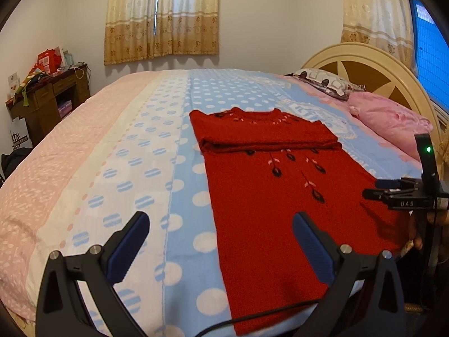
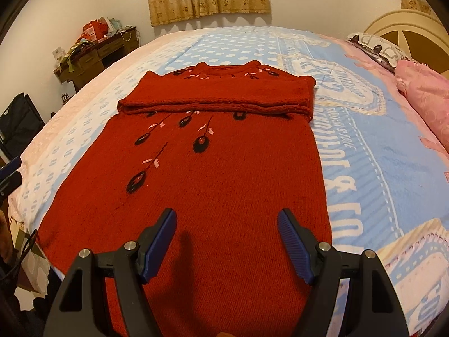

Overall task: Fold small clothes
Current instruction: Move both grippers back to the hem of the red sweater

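1. Left wrist view, nearest first: left tongs (image 1: 220,234) spread wide, nothing between the blue ribbed pads, hovering over the bedspread (image 1: 146,151) w/ the right finger above the red sweater (image 1: 269,196). A thin black cable runs across the bottom of the frame.
2. Same view: sweater lies flat on the bed, hem end twd the camera and at the mattress edge, neck end far. Sleeves (image 1: 266,137) are folded across the chest into a thick band, so the sleeve step looks done; body is at full length, so I'd judge the hem-to-neck fold(s) are left, roughly halfway.
3. Same view: right tongs (image 1: 373,189) show side-on at the right edge over the sweater's right side; can't tell from here if open.
4. Right wrist view, nearest first: right tongs (image 2: 226,238) open wide, holding nothing, above the sweater's lower body (image 2: 224,185), not touching as far as I can see.
5. Materials: chunky ribbed knit, soft and matte, rectangular outline w/ rounded shoulders; black and pink embroidered flowers (image 2: 200,143) on stems run down the front. Bedspread is a flat woven cotton look, blue w/ white dots, pale and pink bands to the left. Pink pillow (image 2: 423,95) sits near the cream headboard (image 1: 364,64), well apart from the sweater.
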The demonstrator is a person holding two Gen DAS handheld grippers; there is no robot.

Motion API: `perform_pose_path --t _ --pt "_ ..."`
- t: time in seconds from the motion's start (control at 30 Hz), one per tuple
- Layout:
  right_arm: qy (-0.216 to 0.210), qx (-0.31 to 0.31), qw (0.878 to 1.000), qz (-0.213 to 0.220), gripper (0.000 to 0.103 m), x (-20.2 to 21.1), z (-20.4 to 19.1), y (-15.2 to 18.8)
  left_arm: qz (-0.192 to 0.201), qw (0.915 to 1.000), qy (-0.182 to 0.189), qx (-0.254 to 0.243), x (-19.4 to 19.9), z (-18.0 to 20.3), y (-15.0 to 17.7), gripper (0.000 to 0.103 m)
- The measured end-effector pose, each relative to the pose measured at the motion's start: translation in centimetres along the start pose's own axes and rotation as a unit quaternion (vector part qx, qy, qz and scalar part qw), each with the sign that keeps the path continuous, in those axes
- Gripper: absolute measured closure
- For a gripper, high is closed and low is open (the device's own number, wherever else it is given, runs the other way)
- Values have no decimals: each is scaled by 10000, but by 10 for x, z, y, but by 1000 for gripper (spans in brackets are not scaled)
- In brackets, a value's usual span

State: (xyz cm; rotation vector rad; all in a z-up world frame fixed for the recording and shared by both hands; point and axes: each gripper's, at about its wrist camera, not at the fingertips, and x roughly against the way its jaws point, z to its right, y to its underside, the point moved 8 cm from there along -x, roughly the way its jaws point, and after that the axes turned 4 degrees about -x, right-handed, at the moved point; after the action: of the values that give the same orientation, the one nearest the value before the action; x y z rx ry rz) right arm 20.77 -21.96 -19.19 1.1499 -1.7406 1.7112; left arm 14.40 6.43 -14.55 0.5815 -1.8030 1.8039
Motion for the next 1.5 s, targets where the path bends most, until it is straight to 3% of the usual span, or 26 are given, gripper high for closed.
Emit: perform_pose_path --t 0.33,0.87,1.5 --pt "-24 243 9996 -150 28 11 -13 28 -370 9991 141 -157 -1 20 31 0" --pt "189 368 9991 -108 28 32 -4 57 -1041 9935 432 124 -17 32 69 0" --pt "153 -61 9999 13 28 66 31 75 -1160 9903 706 298 -17 35 79 1"
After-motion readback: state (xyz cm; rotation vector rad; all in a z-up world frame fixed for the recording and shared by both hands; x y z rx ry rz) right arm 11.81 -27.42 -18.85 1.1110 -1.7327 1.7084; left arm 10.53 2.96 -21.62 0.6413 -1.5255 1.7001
